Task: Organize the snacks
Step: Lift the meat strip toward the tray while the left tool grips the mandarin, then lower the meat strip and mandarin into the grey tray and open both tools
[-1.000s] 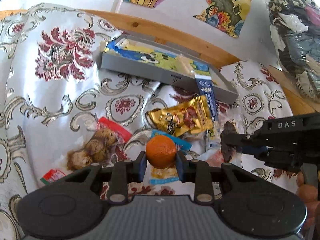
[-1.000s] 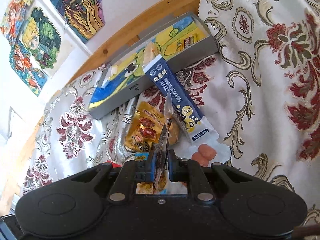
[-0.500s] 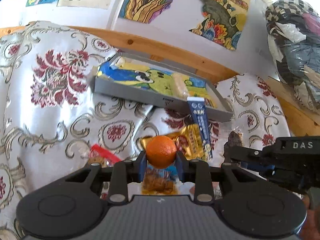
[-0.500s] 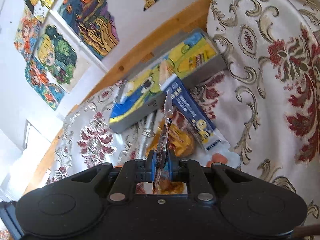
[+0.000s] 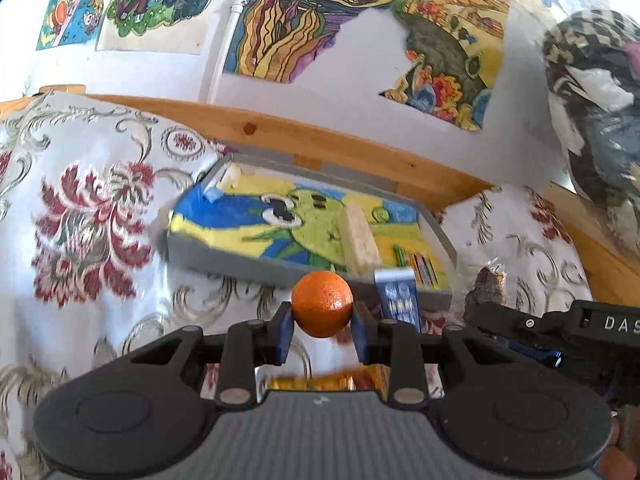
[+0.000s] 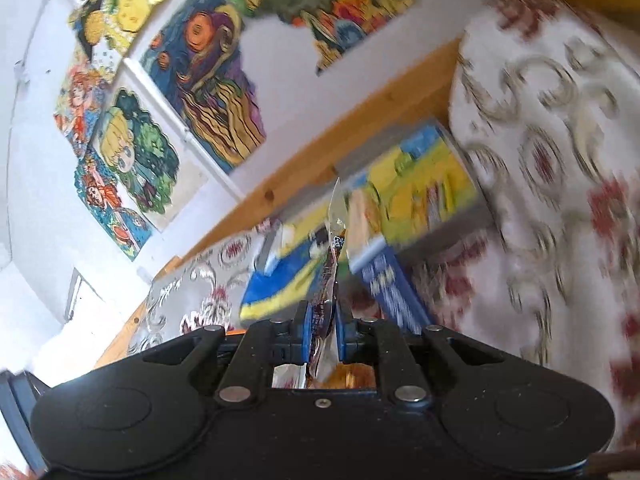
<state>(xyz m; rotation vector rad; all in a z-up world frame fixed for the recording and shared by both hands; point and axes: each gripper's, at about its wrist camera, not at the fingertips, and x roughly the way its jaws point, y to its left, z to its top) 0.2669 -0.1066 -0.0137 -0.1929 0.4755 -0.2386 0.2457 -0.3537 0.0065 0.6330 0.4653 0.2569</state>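
1. A small round orange mandarin with dimpled peel (image 5: 322, 305) is clamped between the blue-padded jaws of the left gripper (image 5: 322, 330), held up in front of the shallow grey tray with a cartoon picture lining (image 5: 224, 250).
2. A thin clear snack packet with a dark print (image 6: 329, 280) is pinched edge-on by the right gripper (image 6: 323, 336), jaws nearly together, also in front of that tray.
3. Hard to make out: the packet's print is blurred, and the gold wrapper (image 5: 320, 382) is mostly hidden under the left gripper.
4. "DAS" can be read on the right gripper's body; the blue-and-white sachet (image 5: 398, 296) carries unreadable writing.
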